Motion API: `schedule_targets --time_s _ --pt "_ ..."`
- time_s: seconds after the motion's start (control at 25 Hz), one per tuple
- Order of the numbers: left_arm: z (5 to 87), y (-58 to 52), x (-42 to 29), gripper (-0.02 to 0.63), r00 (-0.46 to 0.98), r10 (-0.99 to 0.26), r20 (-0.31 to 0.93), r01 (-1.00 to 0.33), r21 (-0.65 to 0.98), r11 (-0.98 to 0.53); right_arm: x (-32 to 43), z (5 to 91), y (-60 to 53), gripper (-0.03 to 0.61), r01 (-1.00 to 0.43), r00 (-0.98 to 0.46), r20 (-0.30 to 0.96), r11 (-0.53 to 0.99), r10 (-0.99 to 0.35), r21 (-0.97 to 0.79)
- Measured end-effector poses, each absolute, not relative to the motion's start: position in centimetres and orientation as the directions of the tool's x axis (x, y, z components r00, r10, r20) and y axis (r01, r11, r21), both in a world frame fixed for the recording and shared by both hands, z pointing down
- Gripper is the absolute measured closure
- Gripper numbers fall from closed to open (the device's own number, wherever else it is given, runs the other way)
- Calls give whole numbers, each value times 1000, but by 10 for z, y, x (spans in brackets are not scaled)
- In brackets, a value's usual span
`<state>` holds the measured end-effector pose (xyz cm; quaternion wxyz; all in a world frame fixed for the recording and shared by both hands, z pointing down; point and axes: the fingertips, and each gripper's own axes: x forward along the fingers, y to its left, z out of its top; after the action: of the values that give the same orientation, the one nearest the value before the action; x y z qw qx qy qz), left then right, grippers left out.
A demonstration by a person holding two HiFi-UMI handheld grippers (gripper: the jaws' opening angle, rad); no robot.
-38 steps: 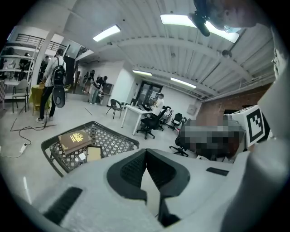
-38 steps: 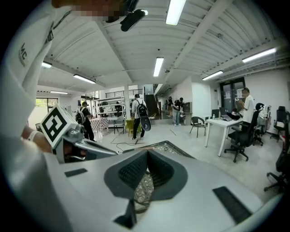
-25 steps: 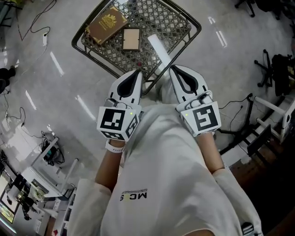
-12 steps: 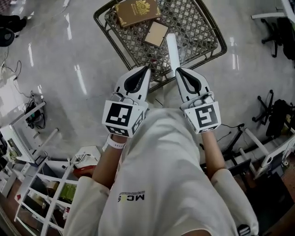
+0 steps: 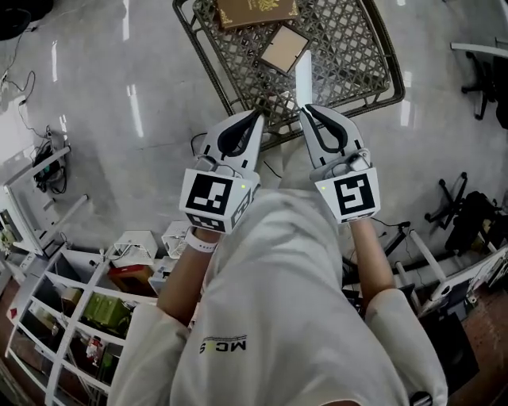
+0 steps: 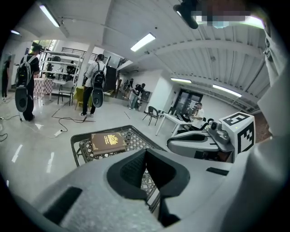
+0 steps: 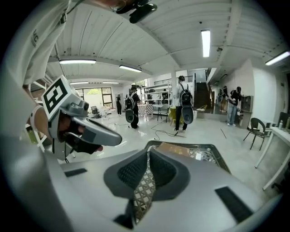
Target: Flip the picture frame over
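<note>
book (image 5: 255,9) cut by top edge, wire table (image 5: 349,55) cropped

Lattice table (image 5: 355,49) (book (image 5: 255,8), frame (image 5: 284,49), strip (image 5: 302,76))

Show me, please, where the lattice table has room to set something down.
Free: lattice between white strip and the table's right rim, and the left patch below the book. Crowded: the middle, around book, picture frame and strip.

One table (image 5: 349,47), one book (image 5: 255,9), one picture frame (image 5: 284,49), one white strip (image 5: 302,79)
</note>
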<state>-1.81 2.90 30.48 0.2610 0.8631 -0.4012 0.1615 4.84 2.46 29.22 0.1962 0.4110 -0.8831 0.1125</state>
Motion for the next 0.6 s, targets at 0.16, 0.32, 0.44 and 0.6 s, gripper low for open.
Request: schedule_targets --time_s 0.16,0.32,0.44,0.6 --pt "317 29 -22 592 612 -614 498 -789 327 -521 45 308 18 558 -757 -600 455 652 -658 -55" --pt "329 23 -23 594 605 -620 501 -795 325 -512 44 325 7 558 -738 -608 472 673 -638 -42" --pt "339 25 -25 594 598 -612 517 -799 324 -506 41 337 1 555 -724 -626 465 688 -626 -49" --pt "350 24 -25 594 592 -606 531 -802 320 -504 42 353 -9 536 -715 -631 480 697 -609 -56"
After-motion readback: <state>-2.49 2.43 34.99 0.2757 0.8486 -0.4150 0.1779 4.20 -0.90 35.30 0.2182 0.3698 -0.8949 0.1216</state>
